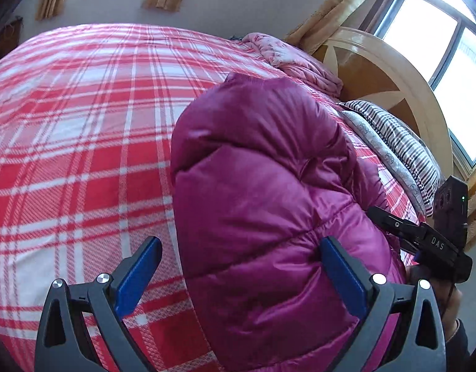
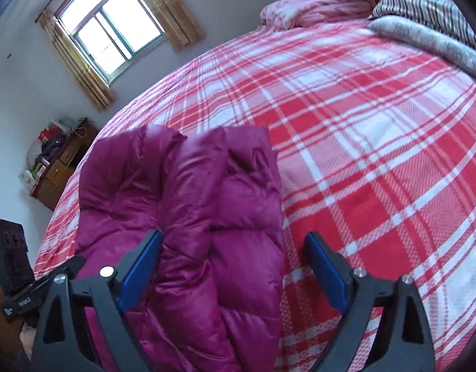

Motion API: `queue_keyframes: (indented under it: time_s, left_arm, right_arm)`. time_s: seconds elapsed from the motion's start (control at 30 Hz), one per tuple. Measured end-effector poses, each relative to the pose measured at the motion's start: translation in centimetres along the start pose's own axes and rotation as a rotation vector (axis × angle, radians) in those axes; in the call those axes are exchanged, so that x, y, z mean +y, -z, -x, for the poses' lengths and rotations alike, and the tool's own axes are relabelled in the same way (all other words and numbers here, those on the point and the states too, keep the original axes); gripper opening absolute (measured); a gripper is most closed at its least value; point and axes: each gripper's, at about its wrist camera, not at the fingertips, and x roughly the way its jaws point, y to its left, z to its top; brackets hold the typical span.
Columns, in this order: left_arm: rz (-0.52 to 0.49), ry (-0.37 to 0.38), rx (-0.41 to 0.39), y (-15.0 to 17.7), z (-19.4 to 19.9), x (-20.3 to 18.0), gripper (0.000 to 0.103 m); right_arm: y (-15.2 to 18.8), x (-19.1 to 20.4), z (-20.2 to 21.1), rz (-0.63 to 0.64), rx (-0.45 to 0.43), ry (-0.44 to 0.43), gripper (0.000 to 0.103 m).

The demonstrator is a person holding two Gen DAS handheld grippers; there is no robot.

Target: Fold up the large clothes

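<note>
The magenta down jacket (image 2: 188, 232) lay bundled at lower centre on the plaid bed (image 2: 377, 155). Both grippers' jaws stood apart, empty; next, probably pinch matching hem corners.

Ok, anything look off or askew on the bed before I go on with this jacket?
Nothing damaged or spilled. The magenta quilted puffer jacket lies bunched in a puffy, uneven heap on the red-and-white plaid bedspread, not flat. Both the left tool and the right tool are open around it. The crumpled pink quilt sits by the headboard.
</note>
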Motion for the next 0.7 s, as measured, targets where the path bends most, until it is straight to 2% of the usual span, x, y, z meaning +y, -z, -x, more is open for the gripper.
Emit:
queue_keyframes:
  time_s: [0.1,0.17,0.2,0.23,0.27,0.33,0.43,0.7]
  left_arm:
    - [0.06,0.057,0.01,0.6,-0.6,0.6,0.102]
    - [0.028,0.078,-0.005,0.9,-0.5,0.1,0.102]
    - [0.002,0.099,0.002,1.0,-0.4,-0.5,0.101]
    - [-0.018,0.113,0.004,1.1,-0.4,-1.0,0.094]
    - [-0.052,0.111,-0.004,1.4,-0.1,-1.8,0.088]
    - [-0.105,0.082,-0.009,1.5,0.6,-3.1,0.071]
    - [-0.125,0.03,-0.003,1.4,2.2,-3.9,0.055]
    - [-0.161,-0.134,-0.11,2.2,9.2,-2.9,0.053]
  right_arm:
    - [0.5,0.2,0.0,0.008,0.015,-0.039,0.085]
    - [1.2,0.6,-0.6,0.02,0.059,-0.097,0.067]
    - [1.5,0.9,-0.5,0.022,0.068,-0.113,0.064]
    - [1.7,1.0,-0.5,0.022,0.066,-0.122,0.054]
    - [1.9,1.1,-0.4,0.009,0.072,-0.161,0.039]
    - [2.3,1.7,0.3,0.004,0.058,-0.164,0.032]
    - [2.8,3.6,1.1,0.033,0.046,-0.151,0.027]
    - [3.6,10.2,0.5,0.12,0.08,-0.24,0.026]
